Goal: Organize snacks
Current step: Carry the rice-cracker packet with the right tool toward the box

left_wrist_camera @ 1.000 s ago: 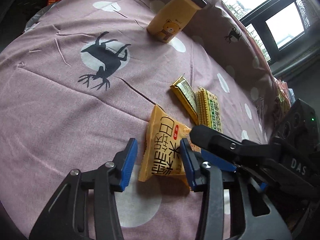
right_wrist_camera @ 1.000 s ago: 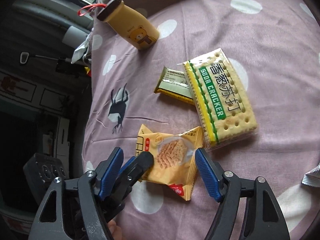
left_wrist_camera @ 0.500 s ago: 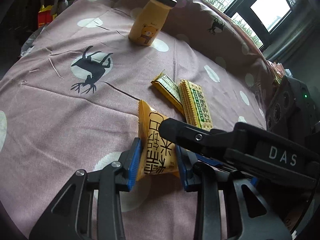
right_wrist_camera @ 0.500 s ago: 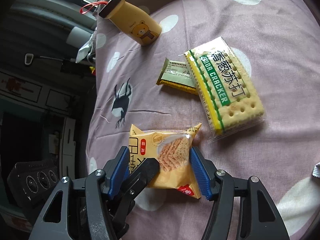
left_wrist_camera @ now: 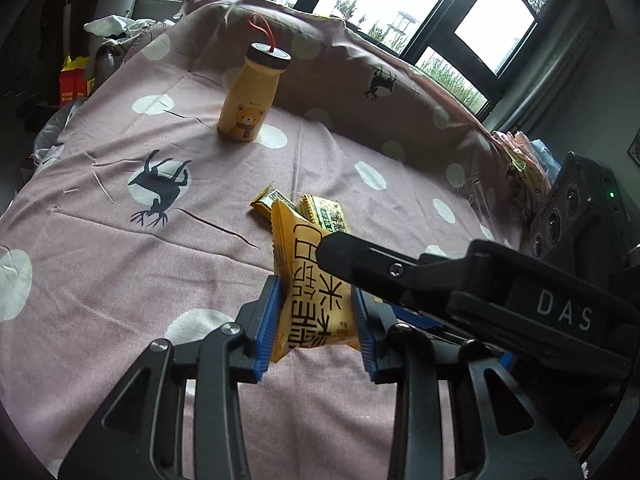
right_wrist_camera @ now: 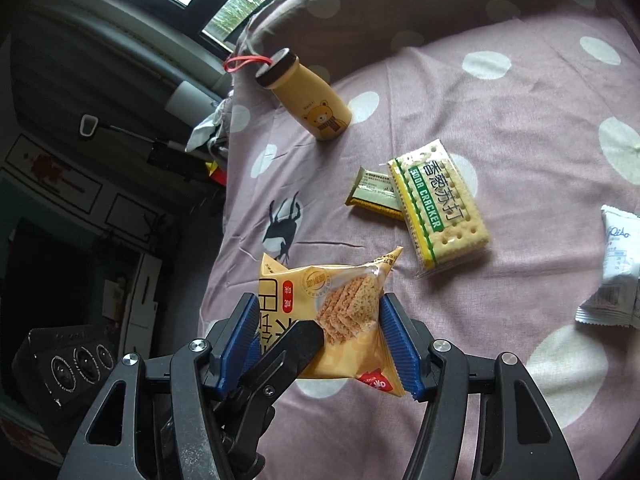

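The orange snack packet (left_wrist_camera: 310, 280) is held by both grippers at the same time and hangs above the pink cloth (left_wrist_camera: 120, 248), not resting on it. The left gripper (left_wrist_camera: 316, 322) has its blue pads pressed on the two side edges of the packet, at the end with the big dark characters. The right gripper (right_wrist_camera: 320, 344) is clamped on the other end, where a picture of the crisp squares is printed; its jaws have just been closing on the packet, which stands between them and bulges a little under the pressure. In each view one black finger of the other gripper lies across the front of the packet. On the cloth beyond the packet lies the soda cracker pack (right_wrist_camera: 438, 204), flat, with green and yellow stripes, and touching its left side is a small gold-edged bar (right_wrist_camera: 374, 192). Further away stands the yellow bottle (left_wrist_camera: 250, 98) with a bear on it; it is upright, its dark cap is on, and a red loop comes out of the cap. What is inside the bottle cannot be seen. At the right edge of the right wrist view a white packet (right_wrist_camera: 612, 272) lies on the cloth, well apart from the crackers. The cloth has white dots and black deer prints, and it rises at the far side below the windows.
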Action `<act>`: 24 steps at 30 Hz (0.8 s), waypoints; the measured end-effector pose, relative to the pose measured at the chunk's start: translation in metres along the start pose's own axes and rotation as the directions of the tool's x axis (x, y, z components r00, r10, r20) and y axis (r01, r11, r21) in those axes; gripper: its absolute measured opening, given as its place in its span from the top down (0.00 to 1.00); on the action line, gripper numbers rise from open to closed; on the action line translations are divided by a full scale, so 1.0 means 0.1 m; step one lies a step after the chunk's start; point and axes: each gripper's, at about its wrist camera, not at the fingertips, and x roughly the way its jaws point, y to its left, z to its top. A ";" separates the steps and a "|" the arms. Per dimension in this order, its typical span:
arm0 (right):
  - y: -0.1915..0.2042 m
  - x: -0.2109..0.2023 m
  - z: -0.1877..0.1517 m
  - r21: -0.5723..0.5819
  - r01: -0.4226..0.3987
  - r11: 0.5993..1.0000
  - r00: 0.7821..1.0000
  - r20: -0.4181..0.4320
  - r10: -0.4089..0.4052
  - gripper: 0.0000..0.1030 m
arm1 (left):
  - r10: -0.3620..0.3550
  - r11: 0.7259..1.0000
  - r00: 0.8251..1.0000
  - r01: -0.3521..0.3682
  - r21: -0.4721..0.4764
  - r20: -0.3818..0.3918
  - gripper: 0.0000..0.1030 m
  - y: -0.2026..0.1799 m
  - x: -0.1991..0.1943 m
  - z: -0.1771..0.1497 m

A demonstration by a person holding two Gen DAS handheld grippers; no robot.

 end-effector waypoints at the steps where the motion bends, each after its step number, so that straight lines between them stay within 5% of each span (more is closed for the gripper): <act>1: 0.02 -0.03 -0.01 -0.006 -0.001 1.000 1.000 0.010 0.001 0.37 | -0.005 1.000 1.000 0.005 0.006 0.009 0.67 -0.03 -0.04 -0.01; 24: 0.32 -0.81 -0.15 -0.136 0.086 0.987 0.970 0.239 -0.052 0.37 | -0.196 0.975 0.970 0.178 0.132 0.142 0.67 -0.50 -0.55 -0.04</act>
